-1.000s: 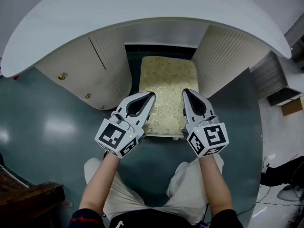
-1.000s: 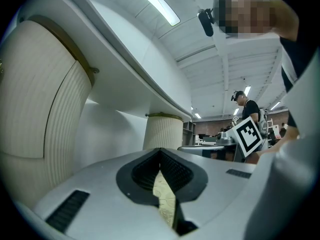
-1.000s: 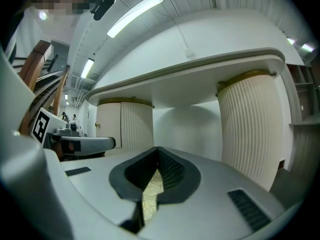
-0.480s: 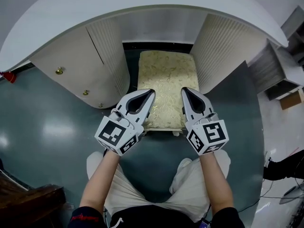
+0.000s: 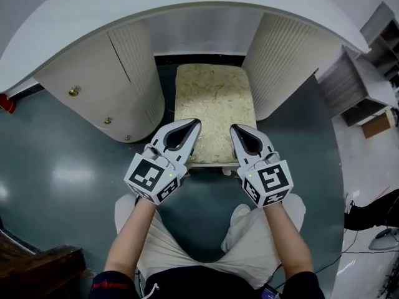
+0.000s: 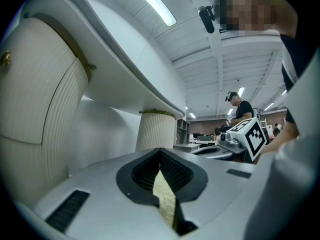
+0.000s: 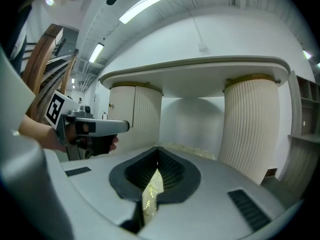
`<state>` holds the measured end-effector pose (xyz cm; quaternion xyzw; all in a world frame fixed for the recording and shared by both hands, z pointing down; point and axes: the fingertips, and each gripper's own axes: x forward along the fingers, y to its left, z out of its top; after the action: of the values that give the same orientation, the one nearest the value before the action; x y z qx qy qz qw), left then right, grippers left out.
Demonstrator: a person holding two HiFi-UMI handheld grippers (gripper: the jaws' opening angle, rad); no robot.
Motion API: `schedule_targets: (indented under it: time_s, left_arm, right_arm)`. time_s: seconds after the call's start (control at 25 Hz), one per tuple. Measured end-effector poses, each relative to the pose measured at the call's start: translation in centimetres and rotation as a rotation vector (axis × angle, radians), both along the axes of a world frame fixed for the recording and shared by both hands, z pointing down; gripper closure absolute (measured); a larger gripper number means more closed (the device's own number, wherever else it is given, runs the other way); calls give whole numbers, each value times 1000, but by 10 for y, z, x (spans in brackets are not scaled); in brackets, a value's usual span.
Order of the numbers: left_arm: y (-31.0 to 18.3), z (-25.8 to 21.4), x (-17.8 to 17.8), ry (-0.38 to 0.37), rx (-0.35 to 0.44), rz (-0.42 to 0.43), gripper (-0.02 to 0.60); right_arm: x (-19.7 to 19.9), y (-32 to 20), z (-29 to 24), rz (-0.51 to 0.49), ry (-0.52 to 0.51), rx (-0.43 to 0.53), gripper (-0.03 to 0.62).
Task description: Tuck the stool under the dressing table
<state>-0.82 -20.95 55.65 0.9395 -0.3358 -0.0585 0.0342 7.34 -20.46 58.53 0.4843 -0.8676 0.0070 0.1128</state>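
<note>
Right now I hold the left gripper (image 5: 194, 123) and right gripper (image 5: 234, 129) with jaws pressed together and nothing between them, tips over the near edge of the gold-patterned stool (image 5: 215, 95). The stool sits at 12 o'clock, partly under the dressing table (image 5: 187, 5), between its ribbed pedestals (image 5: 280, 61).

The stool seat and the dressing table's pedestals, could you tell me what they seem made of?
Stool seat: probably woven fabric, pale gold, with a leafy brocade pattern. Pedestals: likely painted wood or board, matt cream, finely ribbed vertically.
</note>
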Motion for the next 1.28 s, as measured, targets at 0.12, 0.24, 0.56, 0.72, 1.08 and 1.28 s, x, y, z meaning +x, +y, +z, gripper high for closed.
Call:
schedule_targets:
  time_s: [0.12, 0.24, 0.56, 0.72, 1.08, 1.28]
  left_arm:
    - [4, 0, 2, -13, 5, 10, 568]
    - [5, -3, 4, -26, 11, 20, 568]
    - [9, -4, 9, -46, 25, 53, 568]
    - [10, -6, 8, -43, 28, 58, 568]
    - [7, -5, 13, -50, 24, 86, 568]
    - [7, -2, 16, -46, 18, 96, 568]
  right_arm:
    - [0, 10, 7, -12, 55, -16, 580]
    - [-4, 18, 11, -28, 121, -21, 580]
    - [-12, 46, 44, -52, 386, -8, 580]
    - [-16, 58, 55, -78, 435, -27, 580]
    - [-27, 73, 73, -125, 544, -55, 580]
    - [-25, 76, 86, -119, 638, -72, 580]
